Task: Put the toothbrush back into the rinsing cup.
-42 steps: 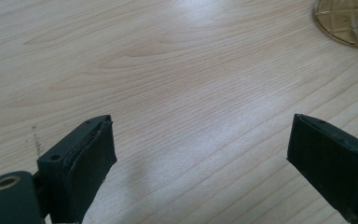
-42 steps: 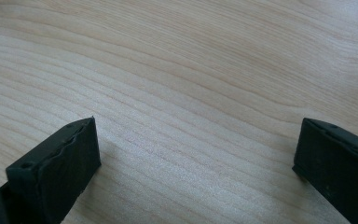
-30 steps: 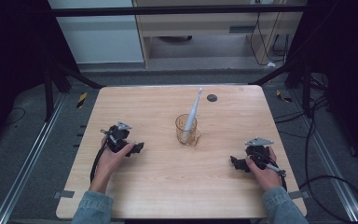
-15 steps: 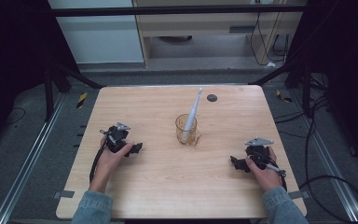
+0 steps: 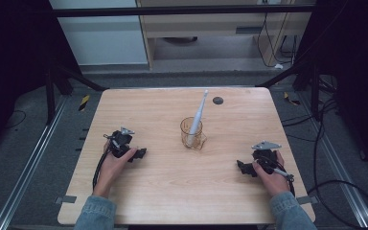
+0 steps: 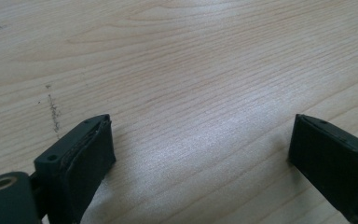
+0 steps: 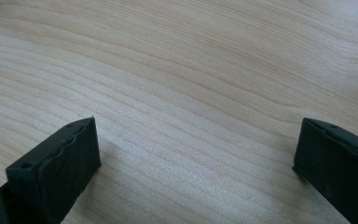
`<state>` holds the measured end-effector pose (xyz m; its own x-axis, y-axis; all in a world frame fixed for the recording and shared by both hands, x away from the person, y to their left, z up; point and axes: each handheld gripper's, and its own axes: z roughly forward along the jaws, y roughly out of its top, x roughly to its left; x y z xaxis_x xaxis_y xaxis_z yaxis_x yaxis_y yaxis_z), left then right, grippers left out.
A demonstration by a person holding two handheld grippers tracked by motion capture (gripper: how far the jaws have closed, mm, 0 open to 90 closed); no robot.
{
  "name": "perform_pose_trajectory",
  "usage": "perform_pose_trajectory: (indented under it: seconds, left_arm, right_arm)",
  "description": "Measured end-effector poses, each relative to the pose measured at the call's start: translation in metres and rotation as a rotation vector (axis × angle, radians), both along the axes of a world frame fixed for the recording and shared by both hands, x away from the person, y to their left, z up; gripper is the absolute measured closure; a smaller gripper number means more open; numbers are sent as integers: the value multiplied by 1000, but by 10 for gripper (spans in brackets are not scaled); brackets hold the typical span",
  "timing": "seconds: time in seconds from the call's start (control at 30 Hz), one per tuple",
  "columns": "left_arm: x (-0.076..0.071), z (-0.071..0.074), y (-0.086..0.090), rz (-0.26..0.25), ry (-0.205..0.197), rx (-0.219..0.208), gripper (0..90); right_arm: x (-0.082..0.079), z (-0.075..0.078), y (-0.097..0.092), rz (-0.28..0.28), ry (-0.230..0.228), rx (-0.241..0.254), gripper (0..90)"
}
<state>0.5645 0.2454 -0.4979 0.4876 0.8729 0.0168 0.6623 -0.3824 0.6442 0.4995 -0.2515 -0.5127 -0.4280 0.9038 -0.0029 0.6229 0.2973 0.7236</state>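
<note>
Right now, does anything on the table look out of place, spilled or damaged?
Nothing stands out. The glass cup stands upright mid-table with the white toothbrush leaning in it, nothing spilled. There is only a faint dark scuff on the wooden table, near the left hand-held gripper.

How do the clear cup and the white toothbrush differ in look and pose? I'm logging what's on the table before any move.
The cup is clear and short; the toothbrush is white, opaque, long and thin. The cup stands upright on the table; the toothbrush leans in it, its top tilted away from the person. Both sit mid-table, between the left gripper and right gripper, touched by neither.
</note>
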Motion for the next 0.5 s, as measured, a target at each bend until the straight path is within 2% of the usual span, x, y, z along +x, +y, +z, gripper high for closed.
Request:
perform_pose_trajectory:
  seconds: [0.1,0.3,0.5]
  left_arm:
    - [0,-1,1,0,-12,-2,53]
    - [-1,-10,4,-17,-80,-42,0]
    - [-1,-10,4,-17,-80,-42,0]
  right_arm:
    - [0,0,0,0,0,0,4]
    - [0,0,0,0,0,0,3]
    - [0,0,0,0,0,0,3]
